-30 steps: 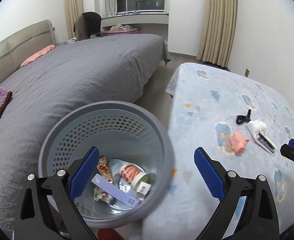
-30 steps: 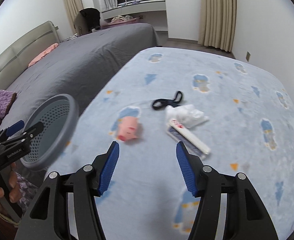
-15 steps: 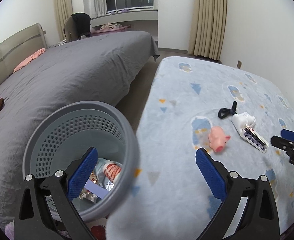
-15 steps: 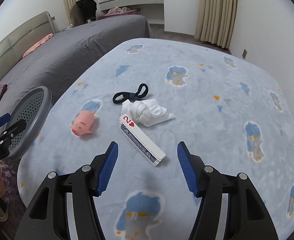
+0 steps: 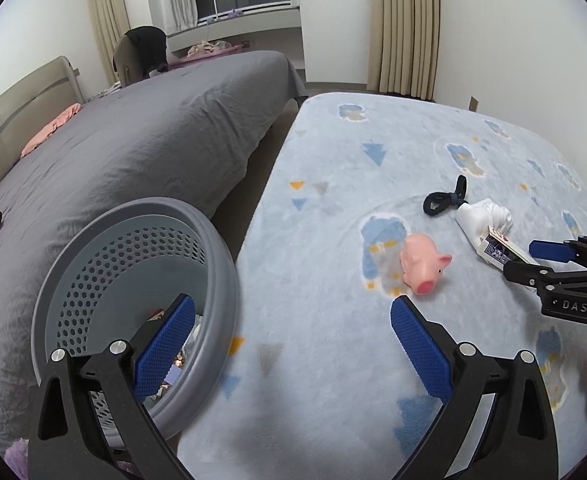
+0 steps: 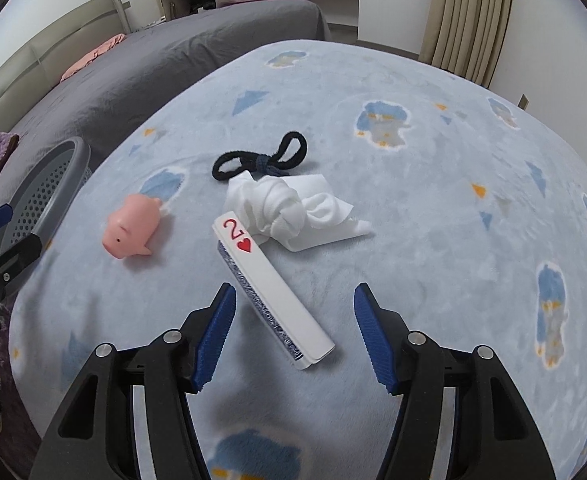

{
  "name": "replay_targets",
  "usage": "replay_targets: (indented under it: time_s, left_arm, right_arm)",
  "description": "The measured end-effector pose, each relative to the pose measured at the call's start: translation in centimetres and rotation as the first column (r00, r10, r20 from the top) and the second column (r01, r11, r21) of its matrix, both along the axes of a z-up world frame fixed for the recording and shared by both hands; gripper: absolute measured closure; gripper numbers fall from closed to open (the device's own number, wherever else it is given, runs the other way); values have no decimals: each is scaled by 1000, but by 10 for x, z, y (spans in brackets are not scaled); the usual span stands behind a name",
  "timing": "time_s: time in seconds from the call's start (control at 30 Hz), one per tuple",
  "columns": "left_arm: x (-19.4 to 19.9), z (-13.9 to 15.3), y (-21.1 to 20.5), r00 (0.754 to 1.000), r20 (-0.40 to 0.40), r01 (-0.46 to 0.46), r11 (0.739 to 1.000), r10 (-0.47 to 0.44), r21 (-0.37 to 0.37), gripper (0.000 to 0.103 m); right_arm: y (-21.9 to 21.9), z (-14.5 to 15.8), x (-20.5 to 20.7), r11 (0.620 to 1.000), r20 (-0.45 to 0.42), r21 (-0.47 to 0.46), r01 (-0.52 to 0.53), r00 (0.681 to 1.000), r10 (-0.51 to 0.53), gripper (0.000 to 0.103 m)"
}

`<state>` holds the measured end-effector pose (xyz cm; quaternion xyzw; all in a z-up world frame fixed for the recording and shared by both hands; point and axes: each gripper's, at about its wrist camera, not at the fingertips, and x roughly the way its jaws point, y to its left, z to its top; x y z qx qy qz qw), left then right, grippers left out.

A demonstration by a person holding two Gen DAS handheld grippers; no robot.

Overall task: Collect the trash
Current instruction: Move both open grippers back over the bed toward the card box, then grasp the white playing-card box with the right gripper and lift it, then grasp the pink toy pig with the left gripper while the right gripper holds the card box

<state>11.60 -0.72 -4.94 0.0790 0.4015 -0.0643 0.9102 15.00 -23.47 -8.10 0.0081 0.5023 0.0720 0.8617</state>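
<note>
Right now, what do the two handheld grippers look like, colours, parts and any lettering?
Both the left gripper and right gripper have black angular frames, silver round bolts and two fingers lined with blue ribbed pads. White lettering reading DAS shows on the right gripper's side in the left wrist view.

Grey bed [image 5: 141, 136], beige curtains [image 5: 407, 28], white walls [image 5: 513, 40]

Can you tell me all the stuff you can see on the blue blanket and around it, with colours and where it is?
pig toy: one, pink, on blanket, left
hair tie: one, black, behind tissue
tissue: one, white, crumpled, middle
card pack: one, white and blue, red 2 of hearts, front
blanket: one, light blue, patterned
bin: one, grey, left of blanket, trash inside
bed: one, grey cover
left gripper: open, empty
right gripper: open, over card pack
</note>
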Motion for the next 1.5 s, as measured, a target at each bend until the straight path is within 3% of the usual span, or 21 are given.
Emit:
replay_targets:
  time_s: [0.3,0.47,0.63,1.17,1.5]
  left_arm:
    - [-3,-6,-16,1000,-5,20,1000,-20,6,7]
    - [-6,-6,-23,999,-7,33,999,-33,-6,7]
    - [-9,-8,-32,999,-10,45,999,-45,-18,7]
    - [-2,-5,-58,998,-32,42,996,-45,-73,7]
    - [25,-26,-83,998,-55,22,1000,-22,-12,7]
  right_arm:
    - [10,-4,3,999,19,-35,-30,999,31,47]
    - [13,-1,-1,998,26,-39,-49,998,50,77]
    - [8,8,-9,999,42,13,-53,998,52,88]
    - [-22,40,-36,987,95,158,3,995,-18,88]
    - [-44,41,-36,975,75,216,54,995,-72,88]
